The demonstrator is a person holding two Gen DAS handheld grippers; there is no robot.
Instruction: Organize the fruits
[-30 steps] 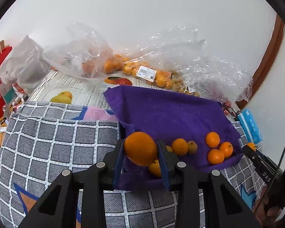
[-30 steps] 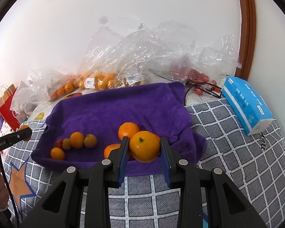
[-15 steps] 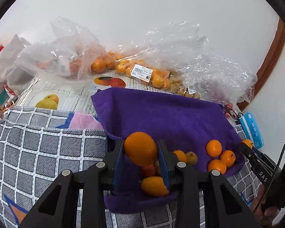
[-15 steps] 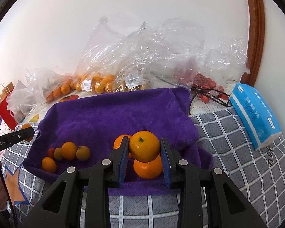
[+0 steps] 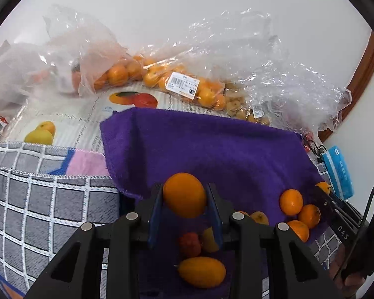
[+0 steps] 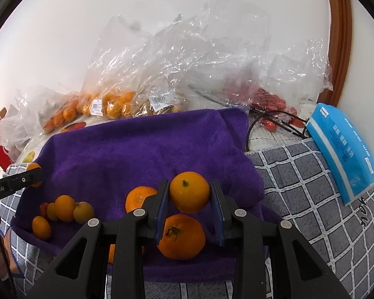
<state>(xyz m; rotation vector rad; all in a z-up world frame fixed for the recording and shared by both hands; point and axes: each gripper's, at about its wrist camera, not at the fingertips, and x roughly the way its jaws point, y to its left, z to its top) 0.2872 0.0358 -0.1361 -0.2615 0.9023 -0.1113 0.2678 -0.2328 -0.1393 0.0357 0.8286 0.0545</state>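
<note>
My left gripper (image 5: 184, 196) is shut on an orange (image 5: 184, 194) and holds it above the near left part of the purple towel (image 5: 212, 149). Below it lie a small red fruit (image 5: 190, 244) and an oval orange fruit (image 5: 202, 272). My right gripper (image 6: 189, 194) is shut on a tangerine (image 6: 189, 191), stem up, above the towel's (image 6: 137, 149) near right part. Two tangerines (image 6: 182, 236) lie under and beside it. A cluster of small orange and yellow fruits (image 6: 62, 209) lies at the towel's left. The left gripper also shows at the far left of the right wrist view (image 6: 25, 180).
Clear plastic bags of oranges (image 5: 182, 84) and other fruit (image 6: 269, 102) are piled along the wall behind the towel. A blue tissue pack (image 6: 341, 149) lies at the right on the grey checked cloth (image 6: 311, 211). A black cable (image 6: 266, 119) runs behind the towel.
Both grippers have moved forward over the purple towel, each still holding its fruit. More of the loose fruit now lies beneath and behind the fingers.
</note>
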